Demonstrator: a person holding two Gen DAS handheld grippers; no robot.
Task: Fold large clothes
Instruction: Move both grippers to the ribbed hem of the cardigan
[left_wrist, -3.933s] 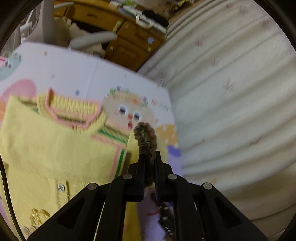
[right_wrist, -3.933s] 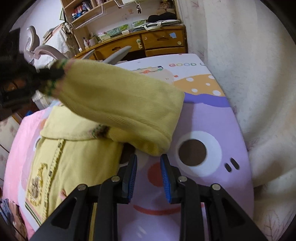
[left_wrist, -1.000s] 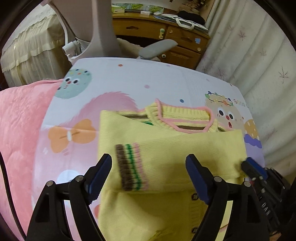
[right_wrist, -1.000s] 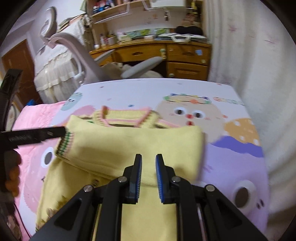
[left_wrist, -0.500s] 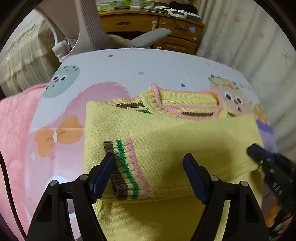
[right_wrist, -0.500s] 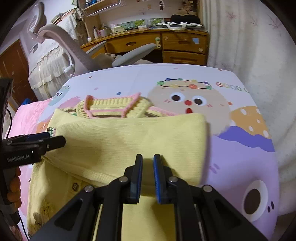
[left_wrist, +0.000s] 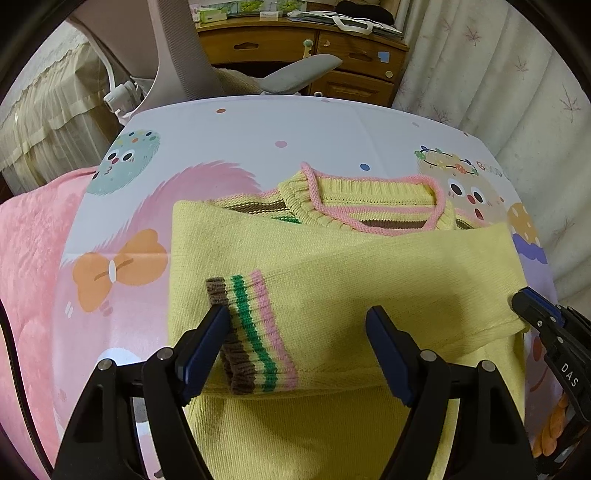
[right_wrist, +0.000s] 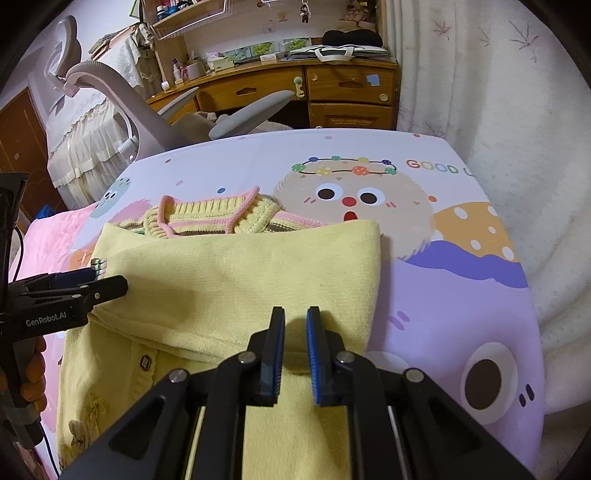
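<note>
A yellow knitted cardigan (left_wrist: 332, 417) with a pink-edged collar (left_wrist: 369, 206) lies flat on the cartoon-print bed cover (left_wrist: 258, 133). One sleeve (left_wrist: 369, 288) lies folded across the chest, its striped cuff (left_wrist: 251, 332) at the left. My left gripper (left_wrist: 299, 343) is wide open just above the cuff and holds nothing. My right gripper (right_wrist: 295, 354) hovers over the sleeve's lower edge (right_wrist: 258, 295) with its jaws narrowly apart, gripping nothing. The right gripper also shows at the right edge of the left wrist view (left_wrist: 546, 325); the left gripper shows in the right wrist view (right_wrist: 92, 284).
A pink blanket (left_wrist: 33, 258) covers the bed's left side. A grey office chair (right_wrist: 122, 107) and a wooden desk (right_wrist: 332, 88) stand beyond the far edge. A white curtain (right_wrist: 517, 110) hangs along the right.
My left gripper let go of the cuff after laying the sleeve across the chest, and now sits open and closer to it. My right gripper has opened slightly over the sleeve.
</note>
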